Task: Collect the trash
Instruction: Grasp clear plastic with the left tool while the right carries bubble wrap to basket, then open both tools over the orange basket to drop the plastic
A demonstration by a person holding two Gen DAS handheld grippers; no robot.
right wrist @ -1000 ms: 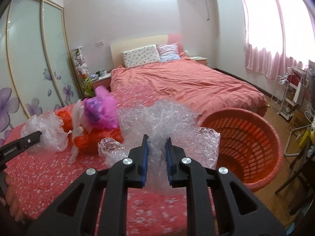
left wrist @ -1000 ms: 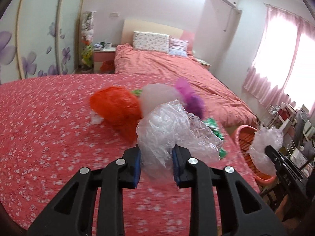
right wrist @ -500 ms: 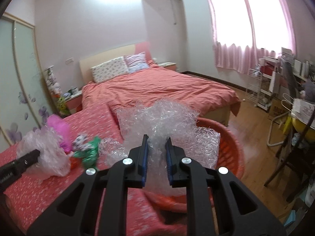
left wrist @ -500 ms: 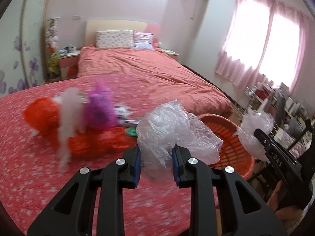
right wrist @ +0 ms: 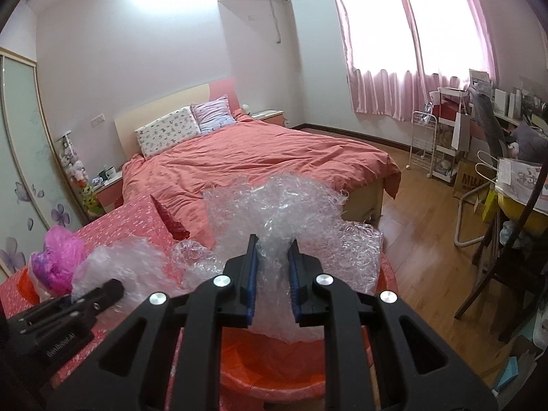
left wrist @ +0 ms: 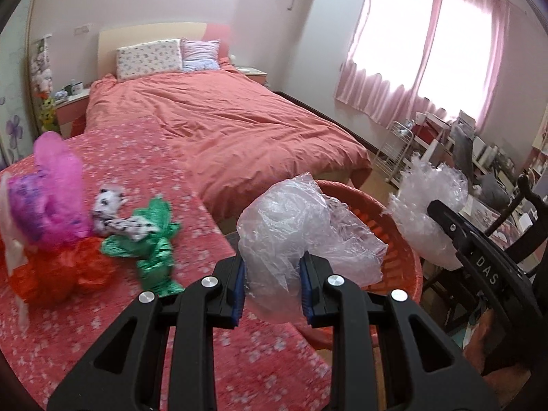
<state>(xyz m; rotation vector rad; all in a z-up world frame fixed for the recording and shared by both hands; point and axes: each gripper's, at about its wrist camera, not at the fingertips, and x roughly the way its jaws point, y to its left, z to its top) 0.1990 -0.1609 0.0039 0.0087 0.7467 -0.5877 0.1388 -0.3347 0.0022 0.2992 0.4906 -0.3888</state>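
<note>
My left gripper (left wrist: 273, 286) is shut on a crumpled clear plastic bag (left wrist: 301, 236), held at the near rim of the red laundry basket (left wrist: 400, 250). My right gripper (right wrist: 272, 282) is shut on a wad of bubble wrap (right wrist: 291, 212), held over the same basket (right wrist: 274, 366). The right gripper with its bubble wrap (left wrist: 431, 212) also shows in the left wrist view, and the left gripper's bag (right wrist: 113, 267) in the right wrist view. Pink (left wrist: 54, 191), red (left wrist: 58, 270), green (left wrist: 154, 243) and spotted white (left wrist: 120, 212) bags lie on the floral red cover (left wrist: 102, 325).
A bed with a salmon duvet (left wrist: 233, 126) stands behind. A white wire trolley (right wrist: 431, 147), a dark wooden chair (right wrist: 507, 260) and a cluttered desk (right wrist: 513, 109) stand to the right on the wooden floor (right wrist: 421, 226). Pink curtains (right wrist: 411, 41) cover the window.
Both grippers have swung right, away from the pile of bags and toward the red basket, each still holding its plastic. The right gripper now hangs over the basket.
</note>
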